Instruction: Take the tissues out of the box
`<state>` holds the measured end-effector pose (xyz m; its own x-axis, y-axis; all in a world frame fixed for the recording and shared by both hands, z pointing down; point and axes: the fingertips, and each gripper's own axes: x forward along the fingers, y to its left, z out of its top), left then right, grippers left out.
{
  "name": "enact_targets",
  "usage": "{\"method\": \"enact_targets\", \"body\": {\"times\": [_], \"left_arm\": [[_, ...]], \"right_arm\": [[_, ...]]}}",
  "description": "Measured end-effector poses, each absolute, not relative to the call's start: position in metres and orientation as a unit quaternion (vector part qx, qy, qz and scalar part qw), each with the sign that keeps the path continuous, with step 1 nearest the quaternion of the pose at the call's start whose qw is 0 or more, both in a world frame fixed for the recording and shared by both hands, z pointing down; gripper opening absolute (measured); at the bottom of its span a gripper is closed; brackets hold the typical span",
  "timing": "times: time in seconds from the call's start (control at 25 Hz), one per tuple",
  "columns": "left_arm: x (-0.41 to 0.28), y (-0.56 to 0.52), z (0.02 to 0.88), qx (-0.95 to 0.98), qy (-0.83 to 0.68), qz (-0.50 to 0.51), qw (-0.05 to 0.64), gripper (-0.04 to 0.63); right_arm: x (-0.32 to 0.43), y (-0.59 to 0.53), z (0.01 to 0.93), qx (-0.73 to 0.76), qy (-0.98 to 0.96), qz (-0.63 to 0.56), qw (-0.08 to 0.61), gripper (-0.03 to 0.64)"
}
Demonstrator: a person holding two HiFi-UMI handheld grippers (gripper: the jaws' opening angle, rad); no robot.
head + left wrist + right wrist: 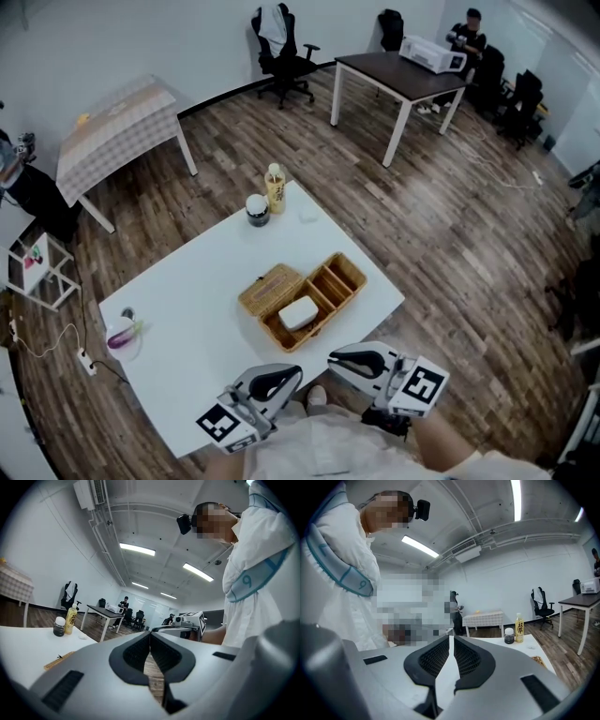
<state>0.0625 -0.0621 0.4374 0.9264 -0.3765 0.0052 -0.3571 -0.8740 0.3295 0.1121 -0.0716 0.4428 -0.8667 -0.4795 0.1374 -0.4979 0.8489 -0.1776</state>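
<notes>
An open wicker box (330, 281) with a hinged lid (271, 288) stands on the white table (197, 309), toward its near right side. A white pack of tissues (297, 312) lies in the box's near compartment. My left gripper (297, 373) and right gripper (332, 357) hover at the table's near edge, close to my body, tips pointing at each other. Both are shut with nothing between the jaws. In the left gripper view the shut left gripper (150, 634) faces the right gripper (188, 619). The right gripper (451, 639) points across the table, with a corner of the box (539, 660) at the right.
A yellow bottle (275, 187) and a dark jar (258, 209) stand at the table's far edge, a small white scrap (307, 214) beside them. A bowl with a pink item (122, 336) sits at the left corner. Other tables, office chairs and people are beyond.
</notes>
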Motion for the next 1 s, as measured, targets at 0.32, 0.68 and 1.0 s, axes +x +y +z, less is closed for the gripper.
{"method": "enact_targets", "body": {"times": [0.32,0.68,1.0], "left_arm": [[0.049,-0.083,0.435,0.966,-0.203,-0.035,0.159,0.003],[0.035,-0.091,0.441,0.963,-0.213,-0.033,0.162,0.003],[0.025,-0.092,0.452,0.961,-0.212,-0.026,0.173,0.003]], "right_arm": [[0.099,-0.099,0.447,0.223,-0.969,0.07,0.084,0.038],[0.076,-0.132,0.471,0.167,-0.969,0.016,0.182,0.17],[0.058,-0.143,0.515,0.103,-0.949,-0.034,0.296,0.223]]}}
